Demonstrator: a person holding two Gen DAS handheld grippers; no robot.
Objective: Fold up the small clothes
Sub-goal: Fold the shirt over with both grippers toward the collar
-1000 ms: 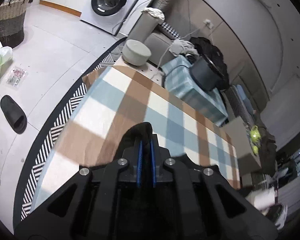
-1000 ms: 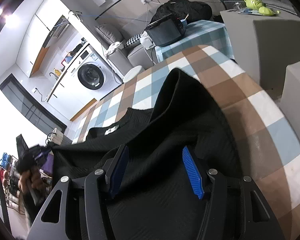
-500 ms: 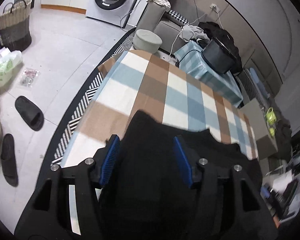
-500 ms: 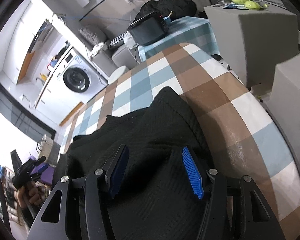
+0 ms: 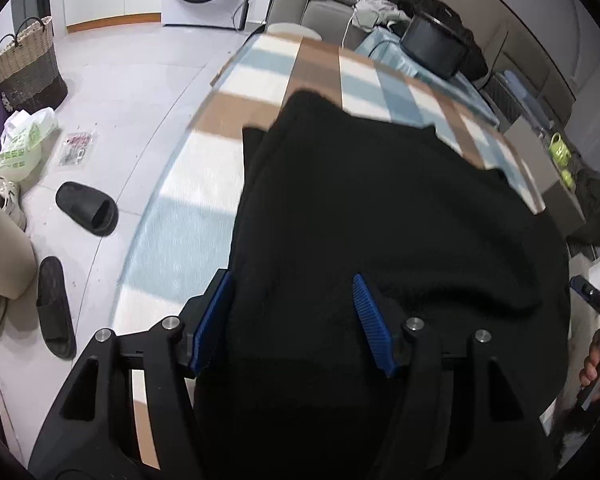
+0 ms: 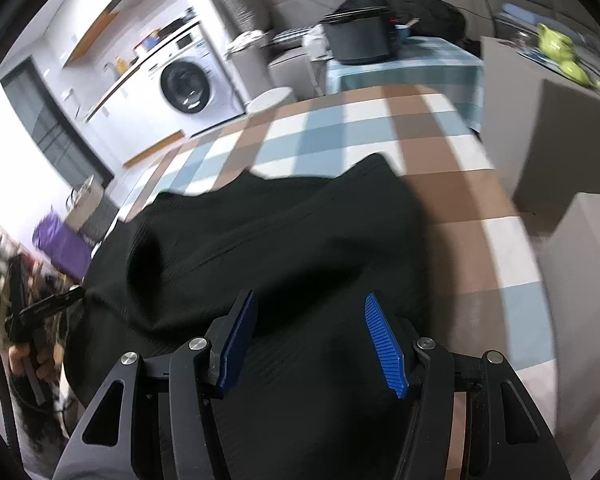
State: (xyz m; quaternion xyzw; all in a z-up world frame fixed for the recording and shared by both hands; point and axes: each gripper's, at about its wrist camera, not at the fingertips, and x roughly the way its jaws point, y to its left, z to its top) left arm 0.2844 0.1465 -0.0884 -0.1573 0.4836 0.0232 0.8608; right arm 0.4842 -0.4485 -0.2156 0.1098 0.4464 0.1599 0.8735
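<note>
Closest in, the left gripper hangs over the black garment with its blue pads apart; its jaws have just been opening, and dark cloth lies under the gap without being pinched; the right gripper stands about half open too, hovering above the same garment and holding nothing; the garment lies spread, partly folded, on the near end of the checked tablecloth, one edge hanging off toward the person; beyond it the cloth runs bare in brown, blue and white squares; farther off sit a dark cooker, slippers on the floor, a basket, and the washing machine against the wall.
</note>
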